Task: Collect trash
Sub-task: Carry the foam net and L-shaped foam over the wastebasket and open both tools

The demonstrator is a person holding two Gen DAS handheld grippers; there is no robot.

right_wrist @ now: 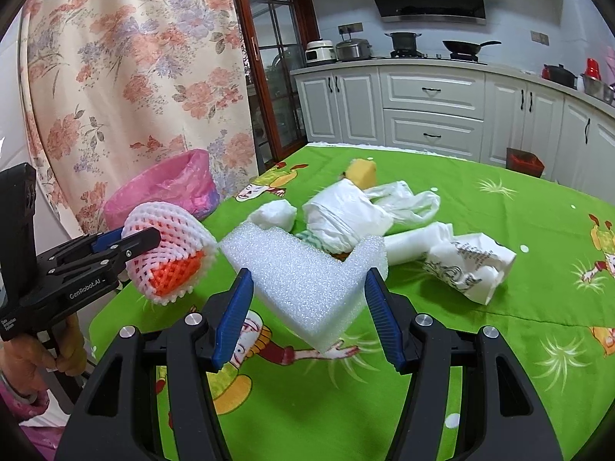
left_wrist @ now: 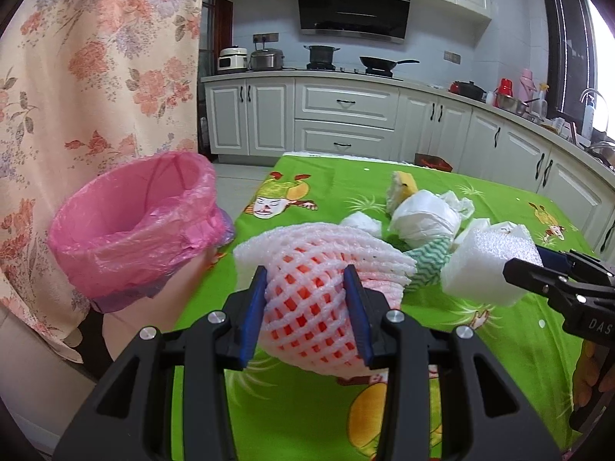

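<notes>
Between the blue pads of the left tool (left_wrist: 307,307), nearest the left wrist camera, sits a white foam fruit net (left_wrist: 319,276) with an orange net nested inside; the pads press its sides and it hangs above the green cloth of the desk (left_wrist: 292,415). Across from it, the right tool (right_wrist: 309,313) stands wider, and an L-shaped white foam block (right_wrist: 307,269) fills the gap, its two ends against the pads and its corner pointing down, clear of the cloth. Just past both tools lies the remaining litter: a small white wad (right_wrist: 275,213), a bundled white plastic bag (right_wrist: 346,217) over a green zigzag cloth (left_wrist: 426,263), a printed crumpled bag (right_wrist: 469,267) and a yellow sponge (right_wrist: 361,173). Left of the desk edge, beyond the net, stands a bin lined with a pink bag (left_wrist: 134,223), in front of a flowered curtain (left_wrist: 100,57).
</notes>
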